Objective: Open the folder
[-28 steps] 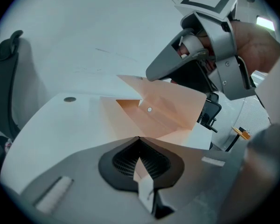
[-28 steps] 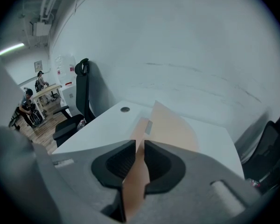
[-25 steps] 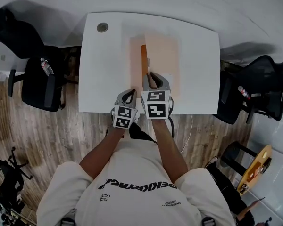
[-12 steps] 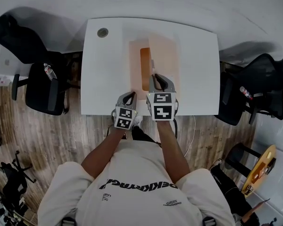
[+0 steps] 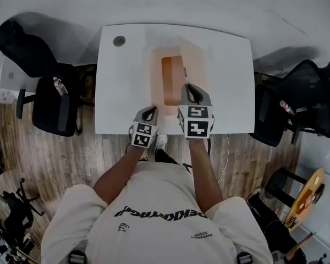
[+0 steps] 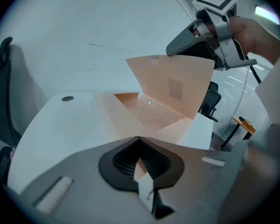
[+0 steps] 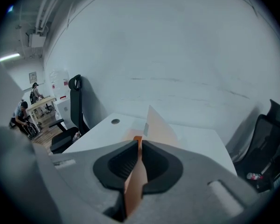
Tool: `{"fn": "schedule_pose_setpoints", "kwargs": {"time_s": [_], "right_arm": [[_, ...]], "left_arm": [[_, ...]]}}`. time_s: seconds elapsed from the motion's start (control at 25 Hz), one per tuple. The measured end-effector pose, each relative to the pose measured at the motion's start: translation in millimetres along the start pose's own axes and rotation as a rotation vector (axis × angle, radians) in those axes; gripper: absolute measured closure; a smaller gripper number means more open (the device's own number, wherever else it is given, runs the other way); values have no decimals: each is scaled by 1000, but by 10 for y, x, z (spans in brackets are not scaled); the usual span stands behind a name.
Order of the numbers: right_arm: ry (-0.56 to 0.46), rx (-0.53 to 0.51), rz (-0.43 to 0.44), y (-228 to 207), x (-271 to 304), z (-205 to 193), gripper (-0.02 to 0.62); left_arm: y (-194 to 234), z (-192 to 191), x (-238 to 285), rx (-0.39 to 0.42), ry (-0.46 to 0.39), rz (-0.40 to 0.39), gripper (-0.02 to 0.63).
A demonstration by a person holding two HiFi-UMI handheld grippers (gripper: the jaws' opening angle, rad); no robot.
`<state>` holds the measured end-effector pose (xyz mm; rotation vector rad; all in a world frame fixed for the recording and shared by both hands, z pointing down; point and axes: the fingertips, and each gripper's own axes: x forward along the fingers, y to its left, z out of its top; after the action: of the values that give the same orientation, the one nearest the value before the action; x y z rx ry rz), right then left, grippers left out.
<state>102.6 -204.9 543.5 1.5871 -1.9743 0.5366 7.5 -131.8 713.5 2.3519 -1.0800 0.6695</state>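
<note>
Folder half open on the white table
My right hand-held gripper, whose jaws have just been closing, pinches the near edge of the raised cover. Just left of it, my left hand-held gripper is clamped on the near corner of the lower leaf, which lies flat.

One table; one orange folder; two grippers: left gripper, right gripper; one round hole in the tabletop; black chairs both sides, number unclear.
</note>
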Motion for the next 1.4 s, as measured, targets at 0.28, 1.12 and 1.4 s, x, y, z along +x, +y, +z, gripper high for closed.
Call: {"fn": "schedule_pose_setpoints", "kwargs": {"time_s": [0.28, 1.12, 1.4], "right_arm": [[-31, 21, -54, -268, -151, 27, 577], [-64, 54, -163, -904, -425, -5, 586], [-61, 62, -184, -1108, -485, -39, 591]], "left_arm": [[-30, 0, -5, 26, 23, -5, 615], [-69, 32, 3, 87, 77, -7, 614], [-110, 17, 26, 92, 89, -29, 615]]}}
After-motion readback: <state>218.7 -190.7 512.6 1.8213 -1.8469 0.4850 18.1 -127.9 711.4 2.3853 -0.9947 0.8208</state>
